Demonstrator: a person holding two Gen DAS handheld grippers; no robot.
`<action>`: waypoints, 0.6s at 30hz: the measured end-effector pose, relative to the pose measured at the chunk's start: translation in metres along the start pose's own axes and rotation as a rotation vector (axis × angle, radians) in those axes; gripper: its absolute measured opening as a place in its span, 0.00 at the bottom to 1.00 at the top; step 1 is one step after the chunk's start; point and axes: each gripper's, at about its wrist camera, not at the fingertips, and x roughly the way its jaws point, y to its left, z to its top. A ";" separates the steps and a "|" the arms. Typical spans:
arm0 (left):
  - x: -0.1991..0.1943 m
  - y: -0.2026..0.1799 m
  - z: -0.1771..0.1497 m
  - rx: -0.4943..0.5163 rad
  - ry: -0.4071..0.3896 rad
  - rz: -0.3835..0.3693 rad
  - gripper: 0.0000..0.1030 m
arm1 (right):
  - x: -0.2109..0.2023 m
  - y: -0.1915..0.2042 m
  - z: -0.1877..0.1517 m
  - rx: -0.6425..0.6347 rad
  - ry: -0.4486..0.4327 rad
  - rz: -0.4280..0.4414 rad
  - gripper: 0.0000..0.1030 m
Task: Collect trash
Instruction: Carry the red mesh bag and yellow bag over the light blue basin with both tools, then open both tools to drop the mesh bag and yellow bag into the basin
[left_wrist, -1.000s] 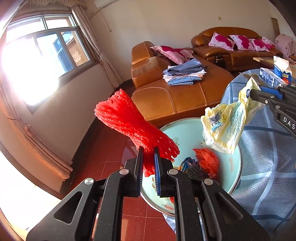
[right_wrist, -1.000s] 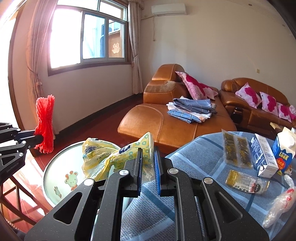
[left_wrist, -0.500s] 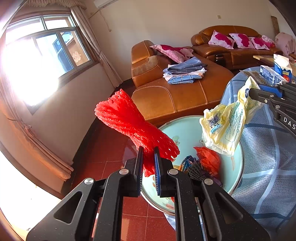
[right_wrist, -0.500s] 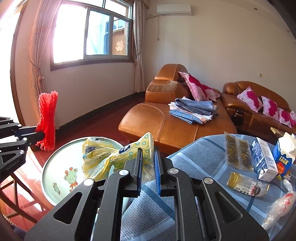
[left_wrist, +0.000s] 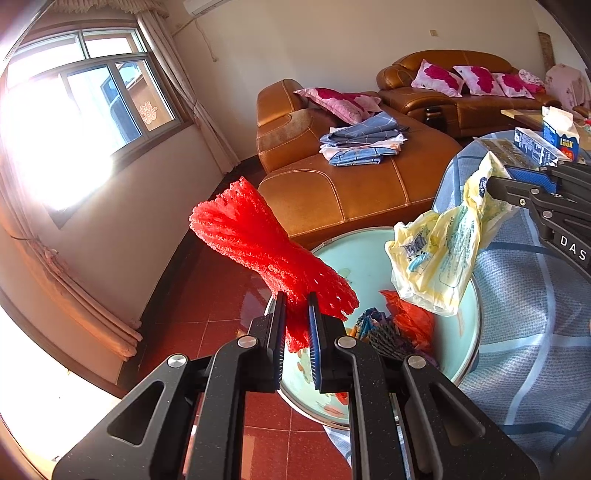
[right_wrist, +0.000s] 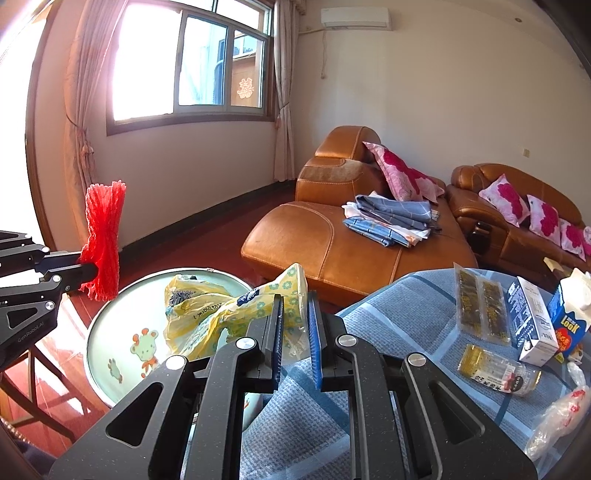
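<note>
Left tongs (left_wrist: 295, 314) clenched on a red foam fruit net (left_wrist: 258, 240), pinched near its lower end; the net fans up toward 11 o'clock in the left wrist view, held above the near-left rim of the pale green basin (left_wrist: 354, 254). Right tongs (right_wrist: 295, 314) clenched on a yellow printed plastic bag (right_wrist: 221, 314); the bag hangs off their tips over the basin, at 1 o'clock from the net in the left view. The basin already holds crumpled wrappers and an orange-red bag (left_wrist: 410, 321), so it looks like the trash bin. Step in hand, as I read it: both pieces carried to the drop point, release pending. Next move: net is only partly over the rim, so shift it inward before letting go; bag can drop as is. Further out on the blue checked counter (right_wrist: 406, 325): snack packets (right_wrist: 480, 306), a clear wrapper (right_wrist: 557, 413), two cartons (right_wrist: 532, 317), still to collect. Sofa beyond.
</note>
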 end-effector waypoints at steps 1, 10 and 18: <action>0.000 0.000 0.000 0.000 0.000 -0.003 0.14 | 0.001 0.000 0.000 -0.002 0.001 0.003 0.13; 0.000 -0.009 -0.003 0.016 -0.007 -0.019 0.34 | 0.002 0.000 0.001 -0.007 0.001 0.018 0.35; 0.001 -0.005 -0.002 0.003 -0.012 -0.006 0.40 | 0.001 0.001 -0.002 -0.006 -0.008 0.017 0.40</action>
